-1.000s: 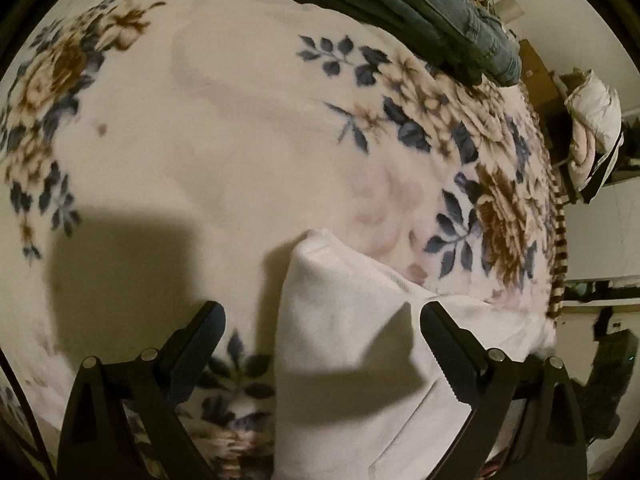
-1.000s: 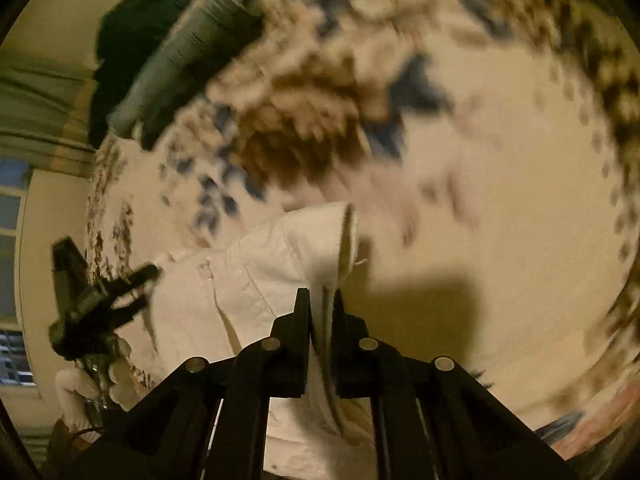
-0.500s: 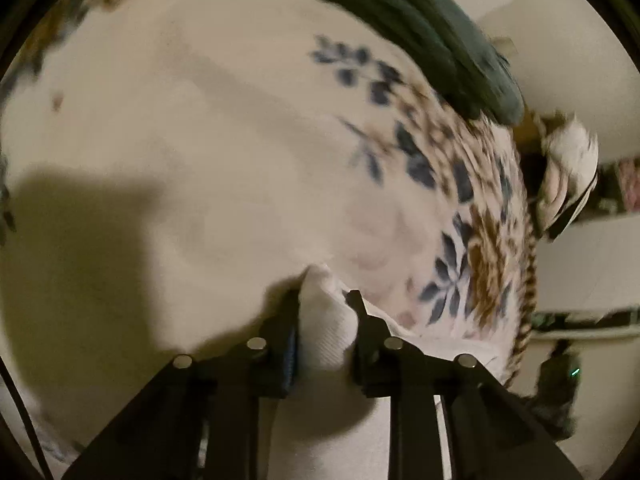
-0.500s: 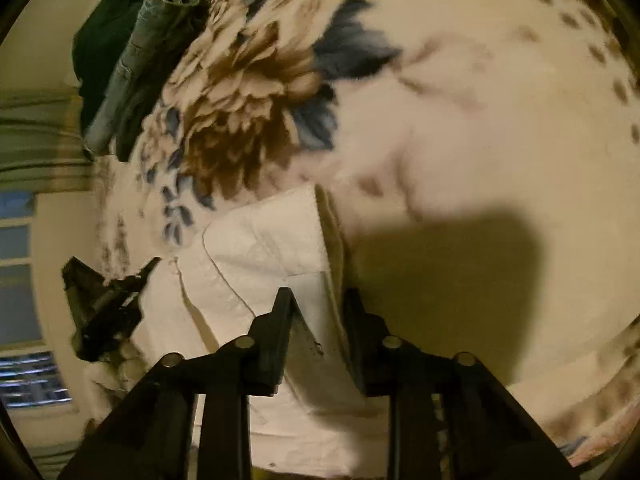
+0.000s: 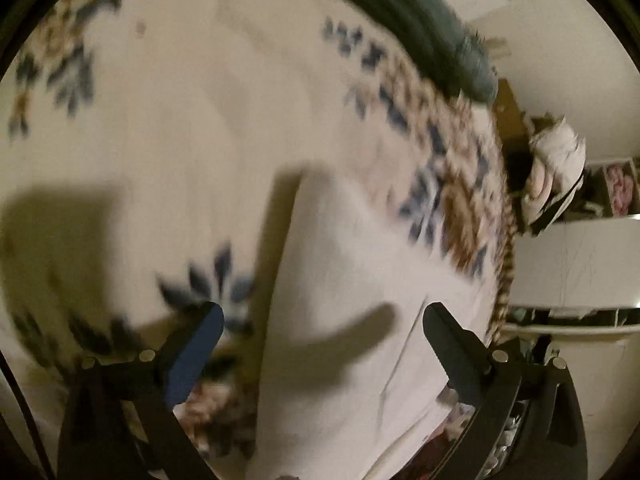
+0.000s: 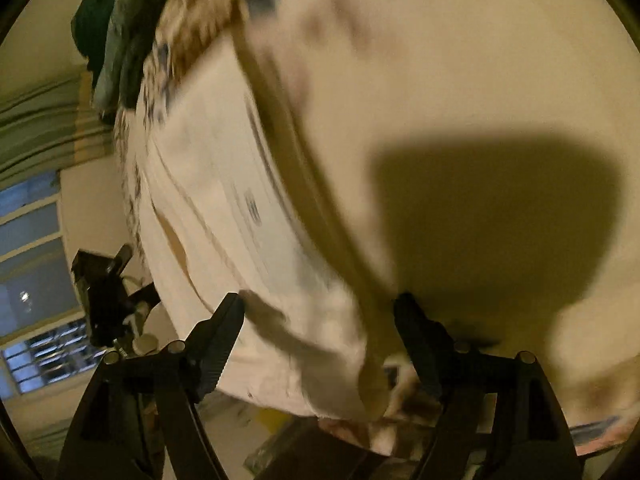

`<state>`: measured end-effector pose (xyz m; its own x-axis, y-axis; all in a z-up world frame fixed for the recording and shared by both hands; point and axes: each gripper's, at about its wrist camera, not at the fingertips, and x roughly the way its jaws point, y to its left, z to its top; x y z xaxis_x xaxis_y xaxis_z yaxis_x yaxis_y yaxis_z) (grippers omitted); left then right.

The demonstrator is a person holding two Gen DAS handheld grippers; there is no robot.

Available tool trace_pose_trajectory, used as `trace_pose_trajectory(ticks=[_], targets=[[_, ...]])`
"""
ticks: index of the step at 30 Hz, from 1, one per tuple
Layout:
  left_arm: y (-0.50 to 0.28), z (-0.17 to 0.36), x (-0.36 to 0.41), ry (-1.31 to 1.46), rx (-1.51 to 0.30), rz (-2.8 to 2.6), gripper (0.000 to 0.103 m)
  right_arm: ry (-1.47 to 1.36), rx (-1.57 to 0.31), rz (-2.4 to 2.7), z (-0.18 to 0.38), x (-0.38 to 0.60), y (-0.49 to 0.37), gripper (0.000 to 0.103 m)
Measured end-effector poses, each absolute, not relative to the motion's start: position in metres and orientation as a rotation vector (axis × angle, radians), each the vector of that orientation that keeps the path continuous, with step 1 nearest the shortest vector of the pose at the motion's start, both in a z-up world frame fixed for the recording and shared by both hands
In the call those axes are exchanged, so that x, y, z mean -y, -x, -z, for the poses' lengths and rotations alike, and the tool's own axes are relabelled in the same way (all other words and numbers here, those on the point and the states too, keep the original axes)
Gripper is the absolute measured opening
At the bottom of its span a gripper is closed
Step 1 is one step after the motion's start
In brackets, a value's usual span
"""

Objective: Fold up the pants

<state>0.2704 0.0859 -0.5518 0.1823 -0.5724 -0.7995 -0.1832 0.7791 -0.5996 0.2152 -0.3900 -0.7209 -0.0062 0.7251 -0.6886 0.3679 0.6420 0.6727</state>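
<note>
White pants (image 5: 344, 288) lie folded on a floral blanket (image 5: 168, 128) and run from the lower middle up to a folded corner in the left wrist view. My left gripper (image 5: 320, 332) is open, its fingers either side of the pants, holding nothing. In the right wrist view the pants (image 6: 224, 208) lie along the left, with seams and a pocket showing. My right gripper (image 6: 320, 320) is open over their near end, holding nothing. The left gripper (image 6: 108, 296) shows at the far left of that view.
A stack of folded dark green and denim clothes (image 5: 420, 28) lies at the far edge of the blanket, also seen in the right wrist view (image 6: 116, 40). White shelves (image 5: 576, 264) and a white bundle (image 5: 556, 172) stand to the right of the bed. A window (image 6: 28, 264) is at the left.
Both grippers were shut on the pants half a second ago and have opened, letting the cloth go. The pants now lie flat, and both views have shifted and blurred.
</note>
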Motion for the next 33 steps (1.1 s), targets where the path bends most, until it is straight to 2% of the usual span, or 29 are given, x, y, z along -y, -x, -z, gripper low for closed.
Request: trace_pose_trajectory(ticks=[1,2,3,6,7,8,9,10,11,14,23,25,26,27,29,31,33], targets=[[-0.266,0.558,-0.080,0.666,-1.411,0.304,0.102,-0.923,-1.605,-0.359,0.722,0.384,-0.209,0.058],[-0.262,0.565,-0.077,0.674,-1.428,0.304,0.102,-0.933,-1.581,-0.346,0.719,0.380,-0.203,0.036],[-0.259,0.566,-0.077,0.682,-1.429,0.309,0.102,-0.959,-1.555,-0.335,0.713,0.379,-0.198,0.028],[-0.257,0.567,-0.076,0.685,-1.423,0.317,0.102,-1.021,-1.487,-0.375,0.691,0.382,-0.179,0.026],[-0.258,0.566,-0.074,0.674,-1.428,0.321,0.102,-1.030,-1.513,-0.388,0.696,0.379,-0.173,0.027],[-0.259,0.566,-0.071,0.662,-1.431,0.328,0.102,-1.025,-1.540,-0.388,0.703,0.377,-0.171,0.032],[-0.259,0.567,-0.073,0.657,-1.434,0.333,0.102,-1.015,-1.570,-0.374,0.714,0.374,-0.170,0.051],[-0.258,0.568,-0.073,0.654,-1.441,0.341,0.102,-1.018,-1.591,-0.368,0.727,0.372,-0.171,0.058],[-0.257,0.568,-0.074,0.657,-1.445,0.348,0.102,-1.031,-1.598,-0.377,0.735,0.369,-0.172,0.071],[-0.256,0.569,-0.077,0.667,-1.451,0.363,0.102,-1.095,-1.561,-0.460,0.748,0.356,-0.185,0.084],[-0.259,0.584,-0.073,0.708,-1.464,0.413,0.103,-1.061,-1.489,-0.541,0.746,0.327,-0.210,0.084],[-0.259,0.582,-0.071,0.698,-1.464,0.432,0.102,-1.023,-1.474,-0.524,0.739,0.323,-0.208,0.073],[-0.259,0.579,-0.068,0.695,-1.450,0.461,0.090,-1.000,-1.468,-0.503,0.735,0.323,-0.204,0.057],[-0.258,0.572,-0.064,0.670,-1.425,0.474,0.078,-1.009,-1.453,-0.487,0.731,0.323,-0.201,0.048],[-0.255,0.561,-0.062,0.623,-1.409,0.476,0.051,-1.001,-1.433,-0.455,0.719,0.323,-0.197,0.038],[-0.251,0.555,-0.069,0.637,-1.401,0.482,0.041,-0.972,-1.409,-0.436,0.699,0.317,-0.194,0.034],[-0.245,0.544,-0.074,0.639,-1.383,0.493,0.037,-0.940,-1.396,-0.436,0.679,0.308,-0.193,0.033]])
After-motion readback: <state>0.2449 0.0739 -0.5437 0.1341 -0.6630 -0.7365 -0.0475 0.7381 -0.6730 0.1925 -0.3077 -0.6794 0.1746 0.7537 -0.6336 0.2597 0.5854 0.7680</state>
